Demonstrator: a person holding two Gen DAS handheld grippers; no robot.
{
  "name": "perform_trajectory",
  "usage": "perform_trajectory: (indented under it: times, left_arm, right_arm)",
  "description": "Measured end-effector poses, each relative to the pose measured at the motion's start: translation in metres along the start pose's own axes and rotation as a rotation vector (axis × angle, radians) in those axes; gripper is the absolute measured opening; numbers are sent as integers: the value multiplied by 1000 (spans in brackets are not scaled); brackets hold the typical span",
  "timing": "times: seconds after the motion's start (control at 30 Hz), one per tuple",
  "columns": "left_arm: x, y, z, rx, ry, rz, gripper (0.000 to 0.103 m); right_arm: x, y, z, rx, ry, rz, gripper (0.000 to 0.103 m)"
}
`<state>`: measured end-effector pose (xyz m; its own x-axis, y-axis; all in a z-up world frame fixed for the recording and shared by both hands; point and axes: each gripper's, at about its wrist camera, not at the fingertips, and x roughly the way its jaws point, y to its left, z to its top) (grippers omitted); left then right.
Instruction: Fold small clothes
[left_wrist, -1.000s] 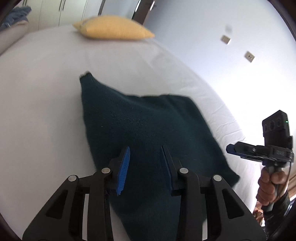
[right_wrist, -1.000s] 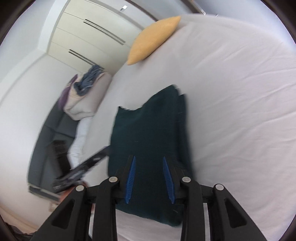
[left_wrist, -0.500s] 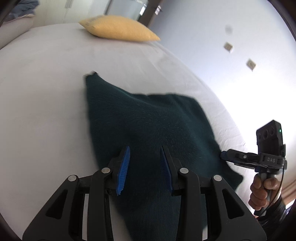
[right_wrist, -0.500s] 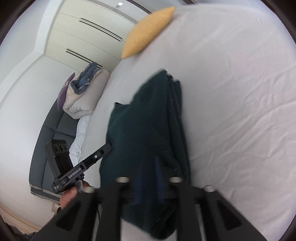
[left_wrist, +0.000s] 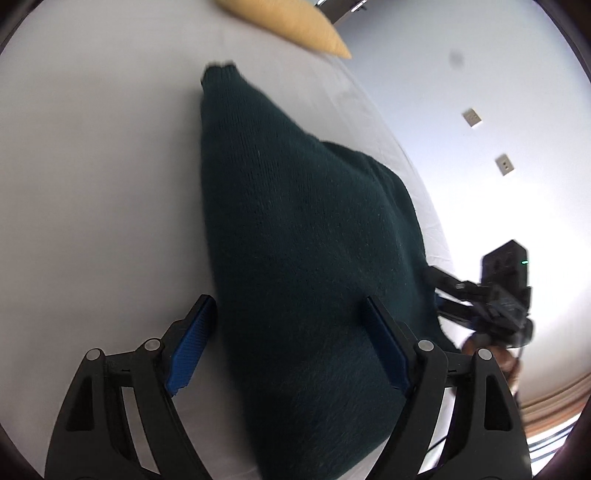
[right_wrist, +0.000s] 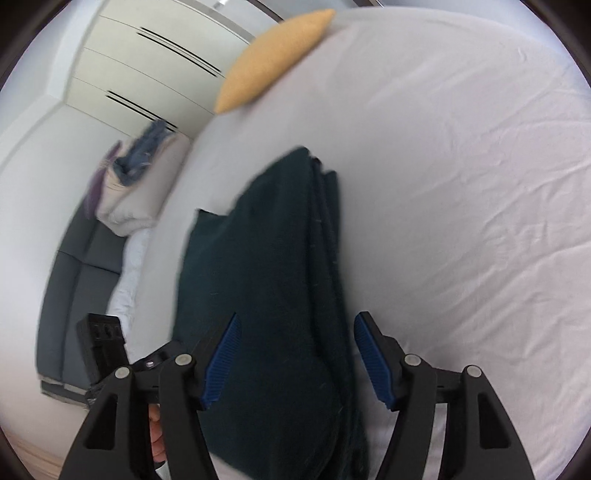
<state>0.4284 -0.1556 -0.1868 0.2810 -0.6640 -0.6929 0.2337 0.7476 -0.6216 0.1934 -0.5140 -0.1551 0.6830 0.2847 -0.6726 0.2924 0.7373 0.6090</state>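
Note:
A dark green knitted garment (left_wrist: 295, 240) lies folded on the white bed sheet (left_wrist: 92, 166). My left gripper (left_wrist: 288, 347) is open, its blue pads spread wide over the garment's near edge. In the right wrist view the same garment (right_wrist: 273, 277) shows stacked folded layers along its right side. My right gripper (right_wrist: 295, 358) is open, its blue pads on either side of the garment's near end. The right gripper also shows in the left wrist view (left_wrist: 495, 295) at the garment's far right corner.
A yellow pillow (right_wrist: 273, 59) lies at the head of the bed. A pile of bedding and clothes (right_wrist: 136, 177) sits on a grey sofa (right_wrist: 77, 280) beside the bed. White wardrobe doors (right_wrist: 147, 66) stand behind. Wall sockets (left_wrist: 504, 164) are on the right wall.
Both grippers have opened wider and dropped closer to the garment. The garment now fills more of both views.

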Motion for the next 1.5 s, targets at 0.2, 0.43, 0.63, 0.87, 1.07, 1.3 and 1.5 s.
perform_trajectory:
  times: [0.2,0.43,0.63,0.87,1.07,1.3,1.5]
  left_arm:
    - [8,-7,9,27,31,34,58]
    - [-13,-14,7,31,21,47,40]
    - [-68,-18,-6,49,-43,68,39]
    - [-167,-6,-38,116,-143,135,39]
    - [-233,19,-78,141,-196,207,39]
    - [-252,69,-139,106,-161,256,39]
    - [-231,105,-178,78,-131,303,42]
  right_arm:
    - [22,5,8,-29,56,-25,39]
    - [11,54,-6,-175,-10,-184,26]
    - [-11,117,-33,-293,-60,-220,25]
    - [-20,184,-83,-353,-87,-130,24]
    - [1,233,-130,-381,-61,-53,24]
    - [42,241,-187,-337,16,19,24]
    - [74,198,-218,-230,76,1,25]
